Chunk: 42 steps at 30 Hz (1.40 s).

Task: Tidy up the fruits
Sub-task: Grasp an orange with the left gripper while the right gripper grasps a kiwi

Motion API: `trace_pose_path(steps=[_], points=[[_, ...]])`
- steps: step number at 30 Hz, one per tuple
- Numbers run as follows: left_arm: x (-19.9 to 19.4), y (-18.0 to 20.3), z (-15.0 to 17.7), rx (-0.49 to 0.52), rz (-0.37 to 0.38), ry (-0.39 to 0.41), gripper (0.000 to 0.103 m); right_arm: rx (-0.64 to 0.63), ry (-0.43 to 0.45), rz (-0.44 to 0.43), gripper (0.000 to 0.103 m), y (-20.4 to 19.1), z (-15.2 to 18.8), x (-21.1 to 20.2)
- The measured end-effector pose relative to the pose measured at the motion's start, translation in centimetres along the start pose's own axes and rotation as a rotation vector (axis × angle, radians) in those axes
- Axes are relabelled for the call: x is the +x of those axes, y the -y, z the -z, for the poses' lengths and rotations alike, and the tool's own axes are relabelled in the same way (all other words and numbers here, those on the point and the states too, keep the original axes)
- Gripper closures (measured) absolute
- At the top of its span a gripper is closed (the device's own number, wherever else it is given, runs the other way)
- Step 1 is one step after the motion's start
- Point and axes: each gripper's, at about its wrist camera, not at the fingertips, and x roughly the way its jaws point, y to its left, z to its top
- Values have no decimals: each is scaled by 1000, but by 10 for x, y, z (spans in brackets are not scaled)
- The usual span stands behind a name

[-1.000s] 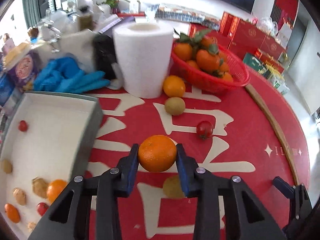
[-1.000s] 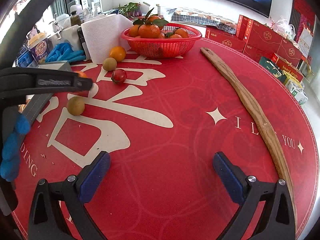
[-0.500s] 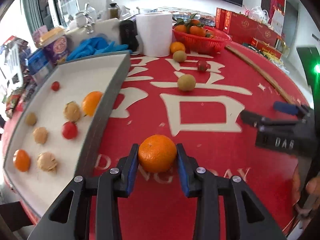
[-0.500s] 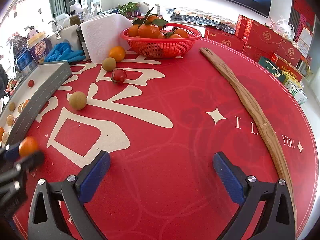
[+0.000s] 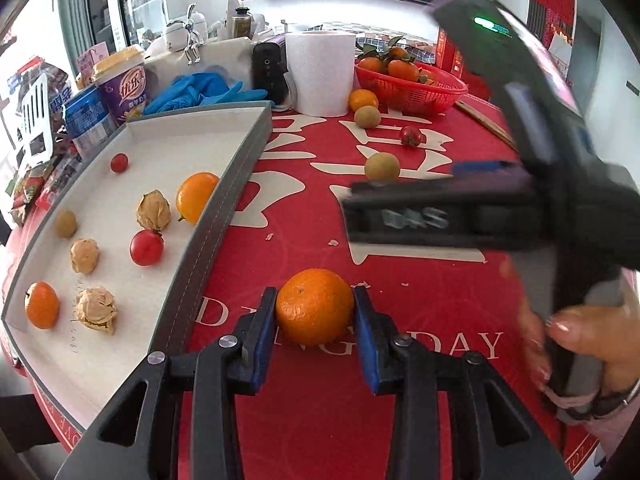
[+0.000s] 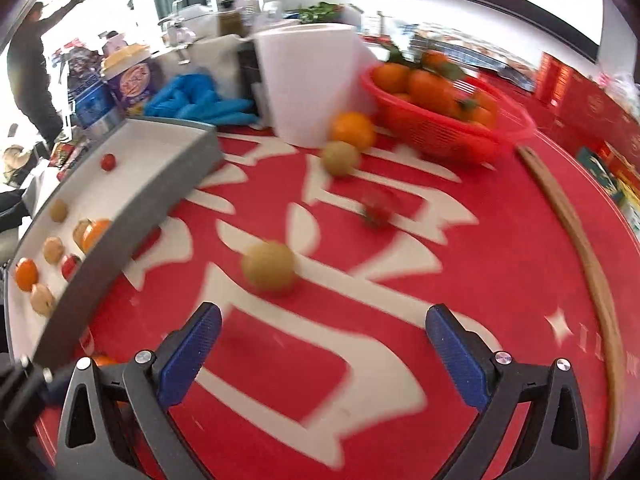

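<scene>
My left gripper is shut on an orange and holds it over the red mat, just right of the grey-walled white tray. Several fruits lie in the tray, among them oranges, tomatoes and papery husked ones. My right gripper is open with nothing between its blue pads. A yellow-green round fruit lies on the mat just beyond them. Farther off are a tomato, a second green fruit and an orange. The right wrist view is blurred.
A red basket of oranges and a paper towel roll stand at the back. A long wooden stick lies along the mat's right side. Blue gloves and cups crowd behind the tray. A hand holds the right tool's black body.
My left gripper carried the orange back from mid-table to beside the tray's near end, then held still. My right gripper swung left toward the loose fruits in the last half second.
</scene>
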Motion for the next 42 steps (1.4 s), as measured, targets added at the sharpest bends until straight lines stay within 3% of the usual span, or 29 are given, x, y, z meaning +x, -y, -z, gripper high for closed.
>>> trace_pose_path(steps=[3, 6, 7, 8, 23, 42], points=[[0, 0, 0, 0, 1, 0, 63, -21, 11, 25, 18, -12, -9, 7], [0, -1, 0, 0, 4, 3, 63, -31, 30, 48, 47, -17, -13, 7], [0, -1, 0, 0, 4, 4, 63, -29, 37, 49, 67, -17, -13, 6], [0, 0, 0, 0, 3, 4, 63, -30, 42, 49, 74, -17, -13, 5], [0, -1, 1, 5, 9, 11, 63, 97, 11, 14, 74, 30, 12, -24], [1, 0, 1, 10, 14, 13, 63, 119, 2, 24, 74, 39, 26, -33]])
